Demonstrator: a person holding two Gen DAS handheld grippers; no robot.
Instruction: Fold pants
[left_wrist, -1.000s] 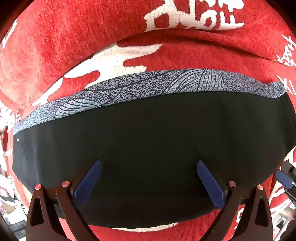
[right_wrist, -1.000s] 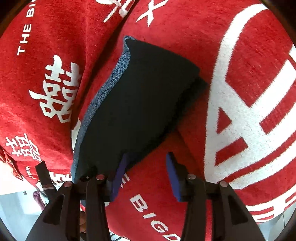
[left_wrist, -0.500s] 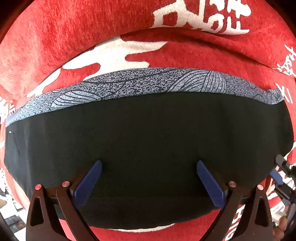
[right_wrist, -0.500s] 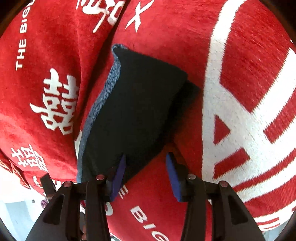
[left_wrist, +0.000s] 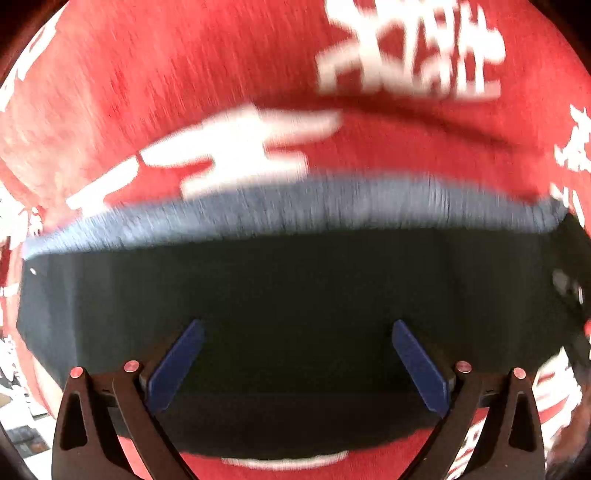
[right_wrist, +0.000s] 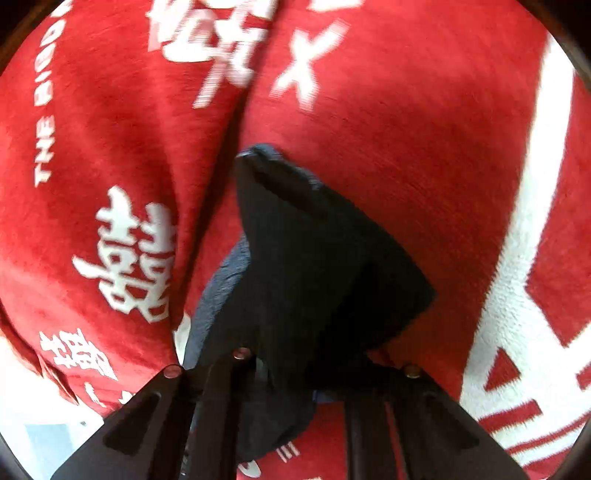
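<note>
Left wrist view looked low and close across the pants (left_wrist: 295, 314), blurred; right wrist view sat right over their bunched end (right_wrist: 314, 277). Both shared the red blanket (left_wrist: 184, 74).

The left hand-held gripper (left_wrist: 295, 354) has black triangular finger frames. Flat blue pads (left_wrist: 175, 363) line them, with small reddish round screws (left_wrist: 131, 366) on top.

pants (left_wrist: 295, 306) beneath spread left gripper (left_wrist: 295, 354) — blanket (left_wrist: 184, 92) beyond seemingly unobstructed
</note>
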